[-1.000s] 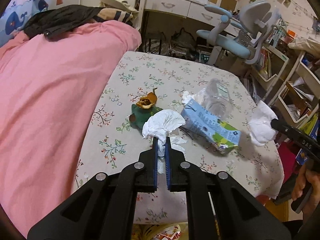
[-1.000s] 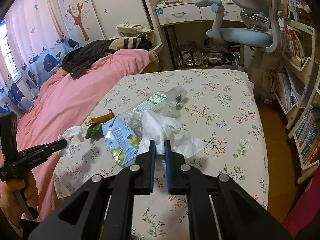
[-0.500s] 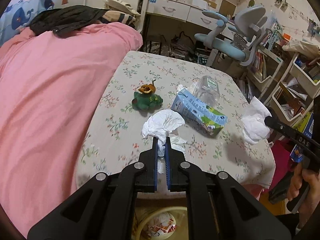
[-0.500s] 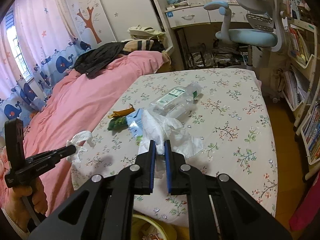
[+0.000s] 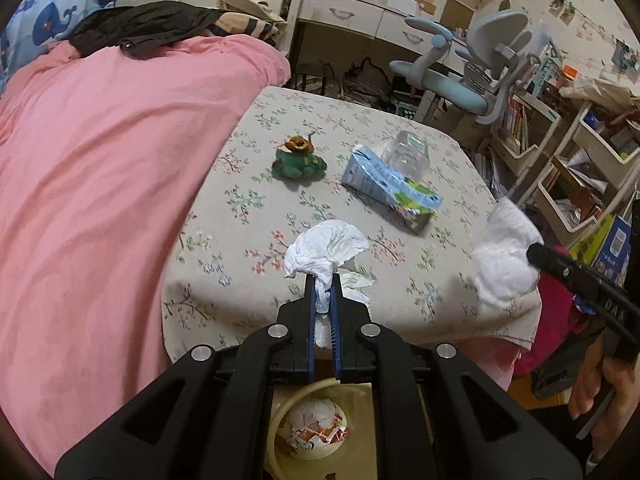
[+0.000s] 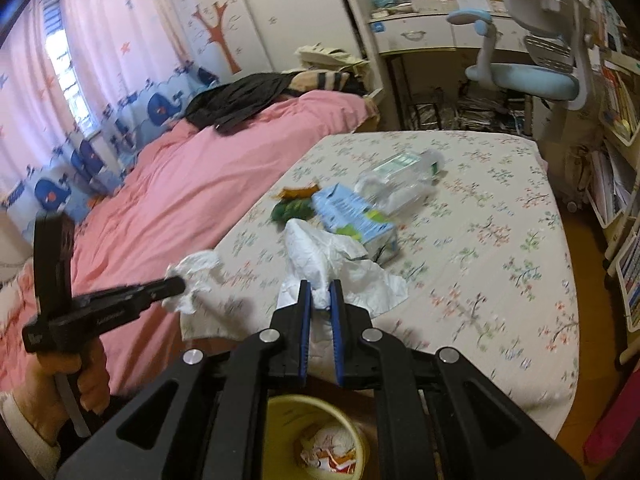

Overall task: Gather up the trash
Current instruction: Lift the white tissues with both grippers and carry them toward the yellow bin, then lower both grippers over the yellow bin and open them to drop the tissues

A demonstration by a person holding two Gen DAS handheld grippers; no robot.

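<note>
You held two crumpled tissues, one pinched tight in the left gripper (image 5: 322, 280) and one in the right gripper (image 6: 320, 288), near the table's edge above the yellow bin (image 6: 352, 432), likely to drop them. One carton (image 5: 390, 184), one plastic bottle (image 6: 400, 176) and one green wrapper (image 5: 298, 164) remained farther off.

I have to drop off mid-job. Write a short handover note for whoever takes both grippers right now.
Left gripper: shut on a crumpled white tissue.
Right gripper: shut on a larger white tissue.
Both are held at the near table edge, with the yellow trash bin on the floor below; it already holds some scraps.
Done: two tissues picked up.
Left: drop both in the bin, then fetch the blue carton, clear plastic bottle, and green and orange scraps from the floral table.
</note>
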